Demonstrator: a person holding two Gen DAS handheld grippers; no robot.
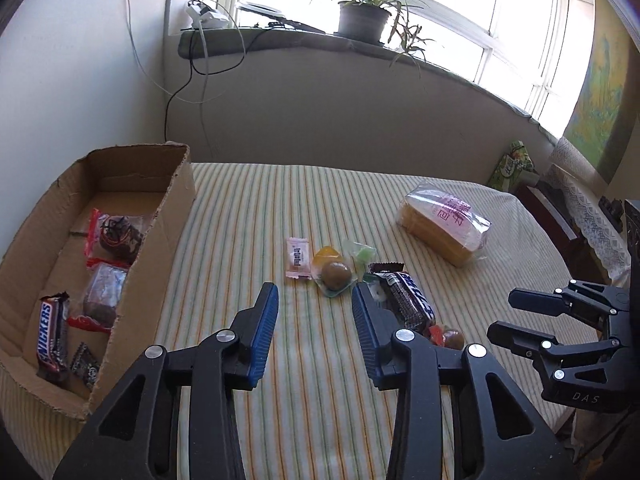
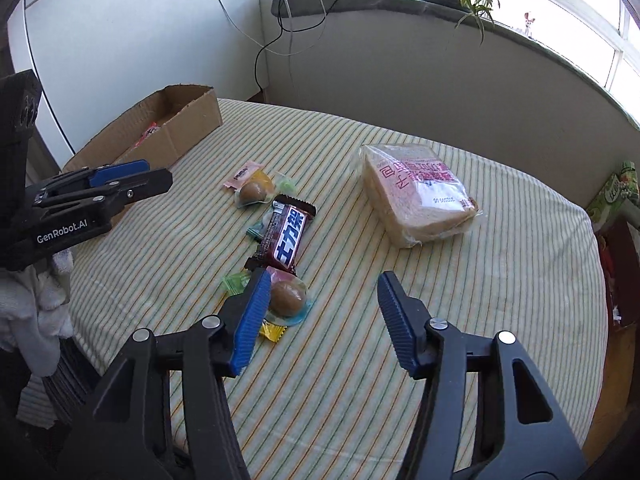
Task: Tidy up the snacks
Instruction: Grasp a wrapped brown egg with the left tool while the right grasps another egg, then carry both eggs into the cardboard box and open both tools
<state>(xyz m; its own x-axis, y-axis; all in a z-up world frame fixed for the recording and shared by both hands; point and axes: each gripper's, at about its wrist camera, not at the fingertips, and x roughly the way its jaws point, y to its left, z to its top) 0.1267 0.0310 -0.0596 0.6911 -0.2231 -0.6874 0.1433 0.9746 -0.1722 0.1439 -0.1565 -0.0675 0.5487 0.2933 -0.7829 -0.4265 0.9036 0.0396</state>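
A cardboard box (image 1: 176, 216) at the table's left holds a Snickers bar (image 1: 50, 334) and several wrapped snacks; it also shows in the right wrist view (image 2: 192, 124). Loose snacks lie mid-table: a pink sachet (image 1: 298, 258), a round brown sweet (image 1: 337, 274), a dark chocolate bar (image 2: 286, 234), a second brown sweet (image 2: 286, 295), and bagged bread (image 2: 416, 188). My left gripper (image 1: 316, 300) is open and empty above the cloth, just short of the sweets. My right gripper (image 2: 320, 284) is open and empty, its left finger beside the second brown sweet.
The table has a striped cloth (image 1: 248, 208). A wall and window sill with a potted plant (image 1: 364, 16) and cables stand behind. A green packet (image 2: 612, 196) sits at the far right edge. The right gripper shows in the left wrist view (image 1: 520, 316).
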